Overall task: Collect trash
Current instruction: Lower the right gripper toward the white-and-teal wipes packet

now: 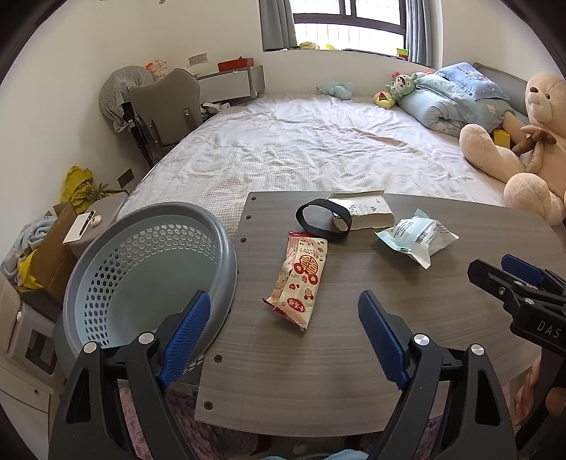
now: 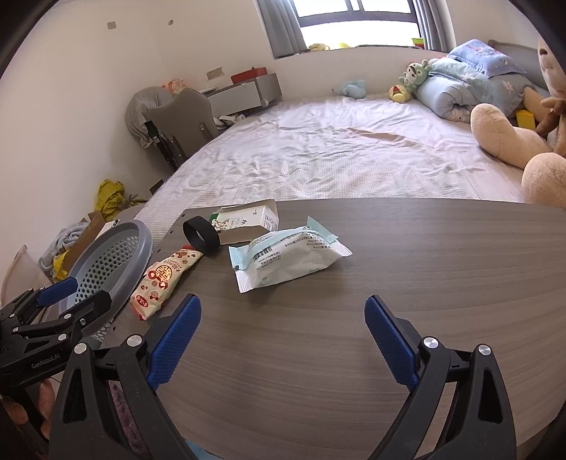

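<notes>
Wood-grain table (image 2: 389,247) (bed (image 2: 336,159) behind)

Left wrist view: above near edge of table (image 1: 318,371), tilted down, facing across it toward bed (image 1: 318,141) and window (image 1: 348,21) at 12 o'clock. Basket (image 1: 148,269) close at 9 o'clock; right gripper (image 1: 495,269) enters at 3 o'clock.

Right wrist view: same heading, set further right; left gripper (image 2: 76,292) at 9 o'clock.

Shared: tabletop, red snack wrapper (image 1: 302,277), pale blue packet (image 1: 417,239), bed, window.
</notes>
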A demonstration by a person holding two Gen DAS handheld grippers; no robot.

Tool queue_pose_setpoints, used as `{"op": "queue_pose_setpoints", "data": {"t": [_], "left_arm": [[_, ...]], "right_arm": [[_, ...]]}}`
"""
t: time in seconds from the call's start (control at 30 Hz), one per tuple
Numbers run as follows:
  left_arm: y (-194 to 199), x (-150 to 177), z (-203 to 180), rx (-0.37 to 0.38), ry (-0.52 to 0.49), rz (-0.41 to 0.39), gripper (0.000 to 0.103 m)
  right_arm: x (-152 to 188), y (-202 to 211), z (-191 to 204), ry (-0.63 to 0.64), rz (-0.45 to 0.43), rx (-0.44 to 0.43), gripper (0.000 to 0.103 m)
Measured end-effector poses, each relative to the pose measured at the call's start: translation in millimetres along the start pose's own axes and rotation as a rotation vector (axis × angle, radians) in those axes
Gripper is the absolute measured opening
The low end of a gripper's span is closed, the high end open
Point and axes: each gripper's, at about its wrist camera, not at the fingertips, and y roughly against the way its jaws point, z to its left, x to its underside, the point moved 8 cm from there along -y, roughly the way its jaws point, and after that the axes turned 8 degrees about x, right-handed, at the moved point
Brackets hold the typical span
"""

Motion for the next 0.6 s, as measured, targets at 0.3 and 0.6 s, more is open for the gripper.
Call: {"op": "queue_pose_setpoints", "data": {"t": [0.3, 0.6], "left_arm": [[-13, -5, 8, -0.006, 0.016, 0.008, 0.082], [-23, -4, 21, 0.000, 0.057, 0.022, 0.082]], "right_arm": [[-14, -42, 9, 0.009, 0.041, 0.045, 0.092], [-16, -69, 9, 0.020, 0.084, 0.122, 0.092]]}}
